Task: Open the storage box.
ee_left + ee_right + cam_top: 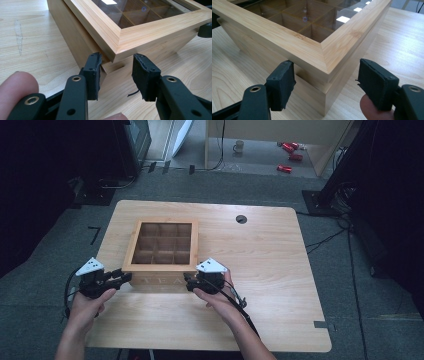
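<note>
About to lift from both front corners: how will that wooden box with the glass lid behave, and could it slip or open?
The wooden box looks rigid and should not flex. Its empty compartments suggest modest weight. Its glass-paned lid overhangs the base at a visible seam, so lifting under that lip may open it. The left hand-held gripper and right hand-held gripper each straddle a corner, open; smooth wood might slip.

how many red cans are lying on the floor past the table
3, all on the pale floor beyond the table's far right: one farthest back, one just nearer, and one nearest the table. Furniture nearby may hide more.
</note>
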Motion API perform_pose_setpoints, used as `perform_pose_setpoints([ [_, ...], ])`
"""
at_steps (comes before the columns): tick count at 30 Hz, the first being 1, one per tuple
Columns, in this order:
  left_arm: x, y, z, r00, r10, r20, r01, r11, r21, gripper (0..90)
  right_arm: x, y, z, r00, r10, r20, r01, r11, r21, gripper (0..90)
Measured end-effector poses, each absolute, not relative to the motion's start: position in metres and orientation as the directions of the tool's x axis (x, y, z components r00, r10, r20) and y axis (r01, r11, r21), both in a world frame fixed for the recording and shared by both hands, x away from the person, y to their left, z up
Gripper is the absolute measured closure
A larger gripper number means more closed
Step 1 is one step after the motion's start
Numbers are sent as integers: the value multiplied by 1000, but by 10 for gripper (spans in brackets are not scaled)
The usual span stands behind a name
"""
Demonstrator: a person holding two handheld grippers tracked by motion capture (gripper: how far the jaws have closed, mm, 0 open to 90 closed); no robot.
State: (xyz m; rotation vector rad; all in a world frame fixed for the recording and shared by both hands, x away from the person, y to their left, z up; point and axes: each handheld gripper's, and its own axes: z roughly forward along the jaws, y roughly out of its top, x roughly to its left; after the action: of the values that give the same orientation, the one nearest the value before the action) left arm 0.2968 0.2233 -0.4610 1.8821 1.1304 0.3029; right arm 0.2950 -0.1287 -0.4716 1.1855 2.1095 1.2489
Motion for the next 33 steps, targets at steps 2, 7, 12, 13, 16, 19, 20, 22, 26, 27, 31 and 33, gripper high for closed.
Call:
perform_pose_setpoints([
  [2, 297, 224, -461, 556, 802, -221, 581, -184, 793, 590, 295, -128, -472, -553, 831, 63, 455, 237, 859, 299],
  [7, 296, 226, -462, 562, 789, -249, 569, -151, 808, 567, 294, -127, -470, -562, 826, 42, 416, 239, 878, 300],
  [12, 290, 227, -464, 561, 804, -198, 547, -180, 818, 420, 294, -127, -469, -563, 826, 32, 409, 244, 879, 299],
  [13, 289, 228, -466, 554, 811, -188, 549, -186, 815, 394, 294, -127, -469, -563, 826, 33, 407, 242, 881, 299],
  [16, 288, 231, -471, 520, 831, -198, 579, -171, 797, 313, 294, -128, -466, -562, 826, 35, 397, 232, 888, 298],
  [19, 286, 233, -482, 465, 865, -188, 611, -159, 776, 256, 295, -129, -462, -564, 825, 35, 386, 226, 894, 291],
  [20, 286, 233, -482, 465, 865, -188, 611, -159, 776, 241, 295, -129, -462, -564, 825, 35, 386, 226, 894, 291],
  [22, 285, 232, -491, 445, 880, -166, 625, -172, 762, 224, 296, -129, -457, -567, 823, 24, 376, 233, 897, 283],
  [26, 285, 229, -500, 433, 891, -138, 637, -194, 746, 212, 297, -129, -452, -570, 821, 14, 366, 239, 900, 276],
  [27, 284, 226, -504, 438, 890, -129, 642, -208, 738, 213, 298, -129, -449, -571, 821, 7, 359, 242, 901, 276],
  [31, 284, 216, -511, 414, 910, -34, 654, -271, 707, 212, 299, -129, -444, -572, 820, -7, 349, 251, 903, 267],
  [33, 284, 215, -512, 404, 914, -23, 655, -273, 704, 211, 299, -129, -443, -573, 820, -12, 344, 254, 904, 267],
])
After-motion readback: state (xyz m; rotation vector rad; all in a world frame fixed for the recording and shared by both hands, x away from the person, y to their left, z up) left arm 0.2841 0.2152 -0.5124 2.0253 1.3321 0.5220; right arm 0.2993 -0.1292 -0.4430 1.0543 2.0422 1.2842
